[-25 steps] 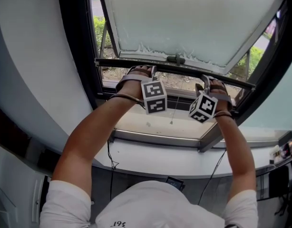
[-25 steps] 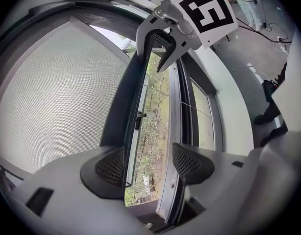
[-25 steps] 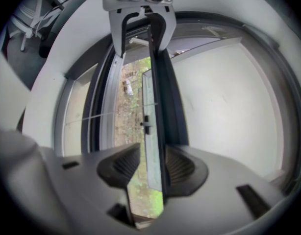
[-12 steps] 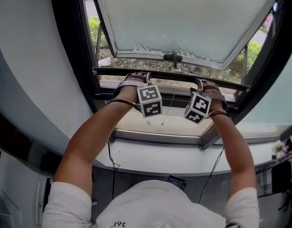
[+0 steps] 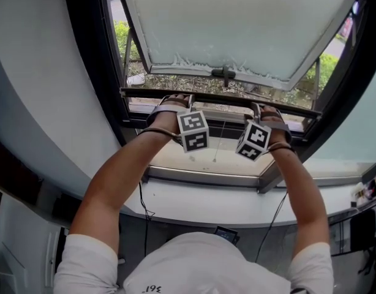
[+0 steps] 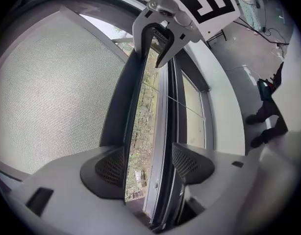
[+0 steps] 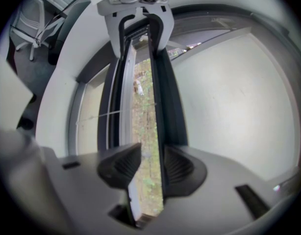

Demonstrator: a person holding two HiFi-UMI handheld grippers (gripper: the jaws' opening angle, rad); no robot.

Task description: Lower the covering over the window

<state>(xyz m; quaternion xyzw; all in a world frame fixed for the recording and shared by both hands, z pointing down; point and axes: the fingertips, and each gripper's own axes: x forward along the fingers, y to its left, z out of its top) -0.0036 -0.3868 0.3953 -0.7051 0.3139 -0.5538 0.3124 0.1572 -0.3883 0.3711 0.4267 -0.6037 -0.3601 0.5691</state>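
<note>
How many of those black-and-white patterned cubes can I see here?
2. In the head view, the left cube sits above the person's left forearm. The right cube sits beside it, above the right forearm. No others show.

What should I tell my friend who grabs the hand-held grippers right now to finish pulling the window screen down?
Grippers: the left hand-held gripper has its jaws apart around the dark bar, which lies against one pad. The right hand-held gripper has just been closing a little but is not clamped, with the same bar between its jaws.
Things: the screen joins the bar.
Done: both grippers sit on the bar.
Left: push the bar down to the sill; a gap shows below it.
</note>
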